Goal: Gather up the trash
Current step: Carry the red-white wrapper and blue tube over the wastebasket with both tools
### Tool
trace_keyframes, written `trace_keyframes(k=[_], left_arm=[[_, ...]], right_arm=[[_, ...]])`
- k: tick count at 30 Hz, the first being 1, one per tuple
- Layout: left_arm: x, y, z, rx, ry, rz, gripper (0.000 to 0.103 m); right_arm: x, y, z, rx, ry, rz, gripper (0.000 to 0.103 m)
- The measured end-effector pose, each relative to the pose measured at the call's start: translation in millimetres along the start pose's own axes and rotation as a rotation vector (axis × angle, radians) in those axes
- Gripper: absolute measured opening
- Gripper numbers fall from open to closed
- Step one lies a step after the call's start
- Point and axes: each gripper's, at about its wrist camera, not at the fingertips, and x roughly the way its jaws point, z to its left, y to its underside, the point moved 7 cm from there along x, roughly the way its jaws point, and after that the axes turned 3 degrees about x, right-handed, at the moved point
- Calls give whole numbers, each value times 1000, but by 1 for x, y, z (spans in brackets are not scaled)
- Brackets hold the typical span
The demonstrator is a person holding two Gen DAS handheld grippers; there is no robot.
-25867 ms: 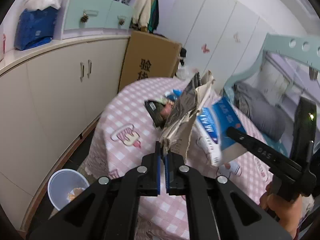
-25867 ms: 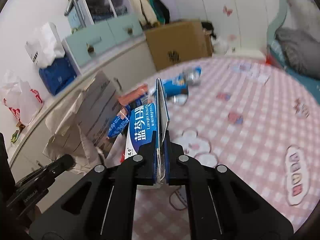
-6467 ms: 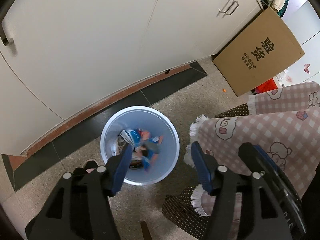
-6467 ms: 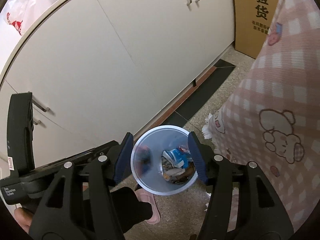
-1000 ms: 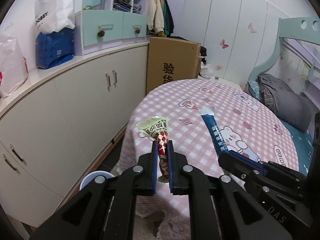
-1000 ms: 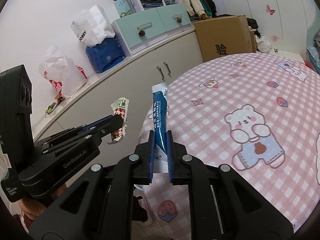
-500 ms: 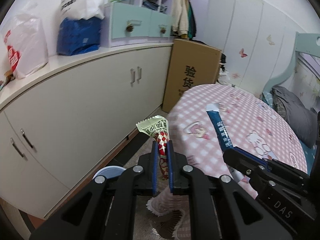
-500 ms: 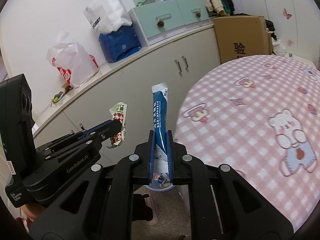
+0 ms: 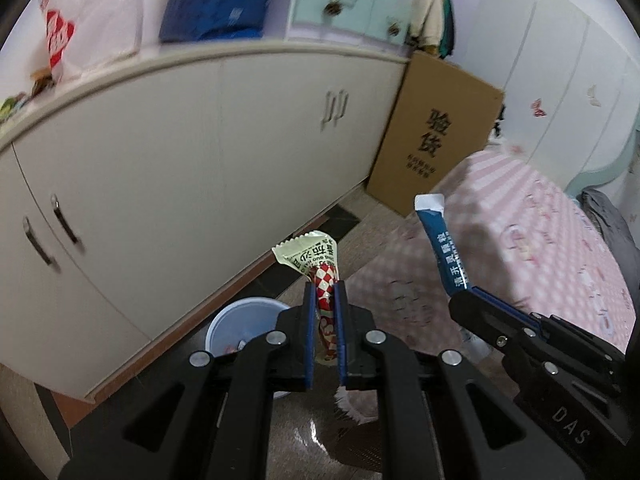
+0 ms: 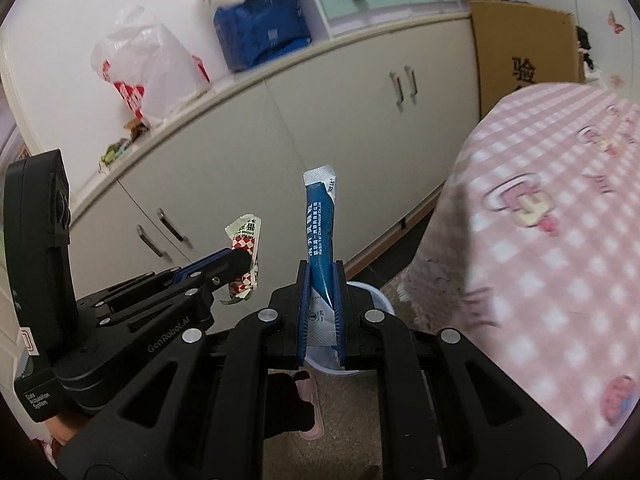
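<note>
In your left wrist view, your left gripper (image 9: 323,304) is clamped on a red-checked wrapper (image 9: 320,276) that stands up between its pads. The bin (image 9: 244,326) sits on the floor below, partly hidden by the gripper, near the cabinets (image 9: 192,168). To the right, your right gripper (image 9: 464,300) pinches a blue sachet (image 9: 442,246) in front of the pink checked table (image 9: 532,236).

In your right wrist view, your right gripper (image 10: 321,280) is closed on the sachet (image 10: 319,232), which points upward. The bin (image 10: 372,296) peeks out just behind the jaws. Your left gripper (image 10: 240,260) holds the wrapper (image 10: 245,256) at left.
</note>
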Motion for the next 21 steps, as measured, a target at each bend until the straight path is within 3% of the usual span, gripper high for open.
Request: trace_keyframes(k=[16,19,21], left_arm=[[105,31,63,-91,-40,187,9],[120,31,72,-123,-54,192,19],[129,35,75,-131,-53,219,43]], right_arm=[[113,18,-1,-41,41,126,11],[128,21,-5,-30,52,138,11],[136,24,-9,-19,55,147,11]])
